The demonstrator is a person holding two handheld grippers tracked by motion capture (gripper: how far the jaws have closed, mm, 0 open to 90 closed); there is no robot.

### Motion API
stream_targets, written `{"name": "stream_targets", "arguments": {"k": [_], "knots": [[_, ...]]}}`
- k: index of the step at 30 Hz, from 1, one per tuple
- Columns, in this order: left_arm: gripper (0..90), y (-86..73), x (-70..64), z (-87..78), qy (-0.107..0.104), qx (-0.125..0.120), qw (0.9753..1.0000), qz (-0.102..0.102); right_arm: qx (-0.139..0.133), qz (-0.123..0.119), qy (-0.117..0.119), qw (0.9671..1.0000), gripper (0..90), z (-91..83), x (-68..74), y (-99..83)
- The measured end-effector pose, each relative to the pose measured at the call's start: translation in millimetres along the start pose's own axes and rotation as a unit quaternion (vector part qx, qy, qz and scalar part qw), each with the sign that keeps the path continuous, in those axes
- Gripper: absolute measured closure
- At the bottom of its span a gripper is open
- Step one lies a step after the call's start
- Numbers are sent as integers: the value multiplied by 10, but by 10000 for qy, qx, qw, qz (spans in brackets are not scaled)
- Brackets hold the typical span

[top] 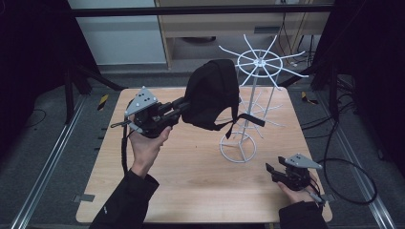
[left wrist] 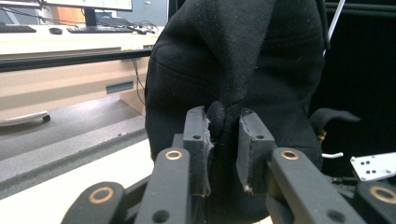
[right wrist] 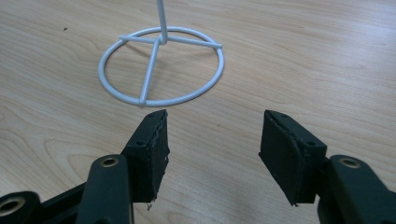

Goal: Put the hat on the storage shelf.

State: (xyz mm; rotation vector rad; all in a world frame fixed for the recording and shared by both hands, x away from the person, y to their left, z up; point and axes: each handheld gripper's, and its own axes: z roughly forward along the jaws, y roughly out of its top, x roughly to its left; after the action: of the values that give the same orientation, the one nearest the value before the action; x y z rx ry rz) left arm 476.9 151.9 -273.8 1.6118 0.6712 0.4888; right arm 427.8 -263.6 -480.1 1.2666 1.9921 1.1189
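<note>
A black cap (top: 211, 93) hangs in the air above the wooden table (top: 191, 181), just left of a white wire rack (top: 253, 90). My left gripper (top: 184, 106) is shut on the cap's edge. In the left gripper view the black cap (left wrist: 243, 70) is close in front, a fold of its fabric pinched between the pads (left wrist: 198, 140). A strap with a buckle dangles from the cap toward the rack's pole. My right gripper (top: 273, 171) rests low at the table's near right corner, open and empty. In the right gripper view the right gripper (right wrist: 212, 144) points at the rack's ring base (right wrist: 161, 65).
The rack has a round base (top: 237, 148), a thin pole and spoked arms at the top (top: 260, 62). A cable (top: 351, 181) loops off the table's right side. Beyond the table stand a cabinet (top: 229, 24) and dark curtains. Bare wood lies in the table's middle and front.
</note>
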Motion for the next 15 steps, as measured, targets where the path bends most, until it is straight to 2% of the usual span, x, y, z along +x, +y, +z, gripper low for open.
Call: {"name": "stream_targets", "arguments": {"k": [3, 7, 10, 11, 15], "knots": [[696, -8, -3, -8, 39, 54, 10000, 66, 6, 12, 10, 10000, 416, -1, 2, 0], [561, -37, 5, -72, 48, -26, 9999, 133, 12, 9, 8, 10000, 414, 0, 3, 0], [469, -98, 23, -185, 54, 4, 9998, 166, 14, 24, 4, 10000, 411, 0, 8, -1], [460, -98, 23, -185, 54, 4, 9998, 166, 14, 24, 4, 10000, 411, 0, 8, -1], [412, -234, 74, -371, 85, 159, 9997, 154, 2, -30, -23, 10000, 407, 6, 2, -3]]}}
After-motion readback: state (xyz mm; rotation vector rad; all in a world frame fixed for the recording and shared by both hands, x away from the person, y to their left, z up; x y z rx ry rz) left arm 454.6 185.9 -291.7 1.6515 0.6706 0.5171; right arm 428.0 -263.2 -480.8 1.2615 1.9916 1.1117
